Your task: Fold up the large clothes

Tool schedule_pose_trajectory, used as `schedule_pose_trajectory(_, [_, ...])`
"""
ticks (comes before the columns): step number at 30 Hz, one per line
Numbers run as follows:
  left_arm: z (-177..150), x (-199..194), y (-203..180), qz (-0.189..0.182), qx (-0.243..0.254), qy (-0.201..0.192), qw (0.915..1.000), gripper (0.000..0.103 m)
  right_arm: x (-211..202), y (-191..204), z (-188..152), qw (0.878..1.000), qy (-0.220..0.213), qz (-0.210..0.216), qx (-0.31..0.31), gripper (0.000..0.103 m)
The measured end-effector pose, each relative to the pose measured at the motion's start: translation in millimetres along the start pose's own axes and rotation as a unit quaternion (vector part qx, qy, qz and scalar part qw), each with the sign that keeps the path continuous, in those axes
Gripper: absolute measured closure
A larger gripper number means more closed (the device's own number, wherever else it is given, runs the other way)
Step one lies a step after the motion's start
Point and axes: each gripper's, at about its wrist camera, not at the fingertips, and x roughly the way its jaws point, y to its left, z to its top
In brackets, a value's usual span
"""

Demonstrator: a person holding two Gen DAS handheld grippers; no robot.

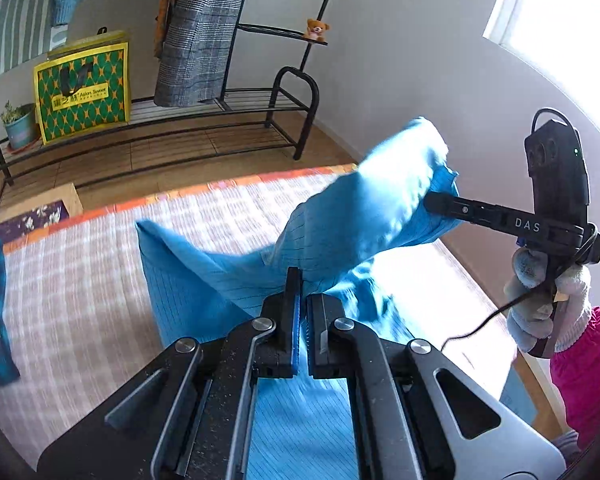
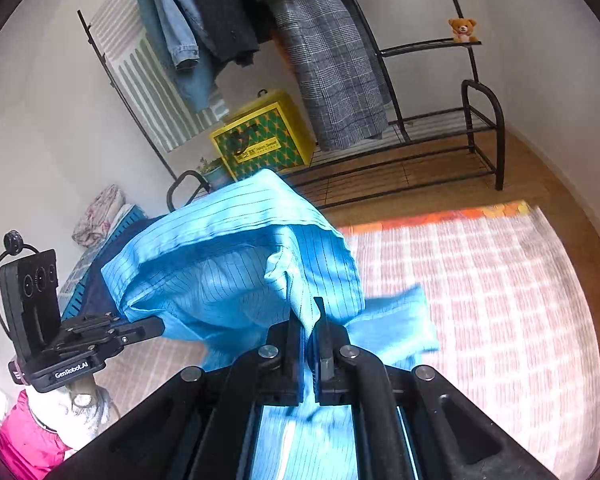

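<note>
Step in hand: the lift-and-carry of a fold. The left gripper [image 1: 303,300] had its jaws closed on a pinch of the blue garment [image 1: 220,276]. The right gripper [image 2: 309,320] was likewise clamped on cloth, with a fold of the garment [image 2: 236,264] ballooning above it toward 11 o'clock.

Both pinches were raised. Between them the fabric sagged, and its lower part trailed onto the checked mat [image 1: 80,272] toward 9 o'clock in the left view. In that view the right gripper [image 1: 432,200] showed at 2 o'clock, buried in cloth. The mat was motion-blurred, so which edge of the garment was held (hem or shoulder) could not be told.

Judgement: the next move called for both grips carried together across the garment, level and evenly spaced, then lowered until the lifted edge lay on the part resting on the mat. Only then should the jaws release.
</note>
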Motion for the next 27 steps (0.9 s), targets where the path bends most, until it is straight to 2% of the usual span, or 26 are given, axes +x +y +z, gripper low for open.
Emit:
schedule_pose_trajectory(7, [-92, -30, -43, -0.007, 0.002, 0.016, 0.9998, 0.103, -43, -3, -95, 1.000, 0.020, 0.000, 0.004, 0.103])
schedule_pose_trajectory(10, [-133, -28, -53, -0.012, -0.007, 0.035, 0.9993, 0.103, -51, -4, -135, 0.999, 0.036, -0.007, -0.001, 0.103])
schedule_pose_trajectory(13, [-168, -20, -61, 0.000, -0.006, 0.049, 0.9988, 0.103, -54, -2, -167, 0.998, 0.048, -0.029, -0.023, 0.102])
schedule_pose_trajectory(16, [-196, -12, -64, -0.004, -0.012, 0.085, 0.9963, 0.103, -59, -3, -189, 0.996, 0.070, -0.044, -0.029, 0.087])
schedule_pose_trajectory(20, [-214, -37, -67, -0.010, -0.016, 0.093, 0.9955, 0.103, -104, -2, -203, 0.997, 0.045, -0.050, -0.026, 0.078])
schedule_pose_trajectory(22, [-214, -64, -69, -0.016, -0.018, 0.077, 0.9967, 0.103, -135, 5, -204, 0.999, 0.019, -0.039, -0.024, 0.076])
schedule_pose_trajectory(23, [-214, -80, -72, -0.016, -0.020, 0.067, 0.9974, 0.103, -152, 8, -204, 0.999, 0.005, -0.034, -0.022, 0.071])
schedule_pose_trajectory(27, [-202, -155, -77, -0.029, -0.037, 0.019, 0.9987, 0.103, -216, 29, -206, 0.999, -0.043, -0.018, -0.017, 0.069])
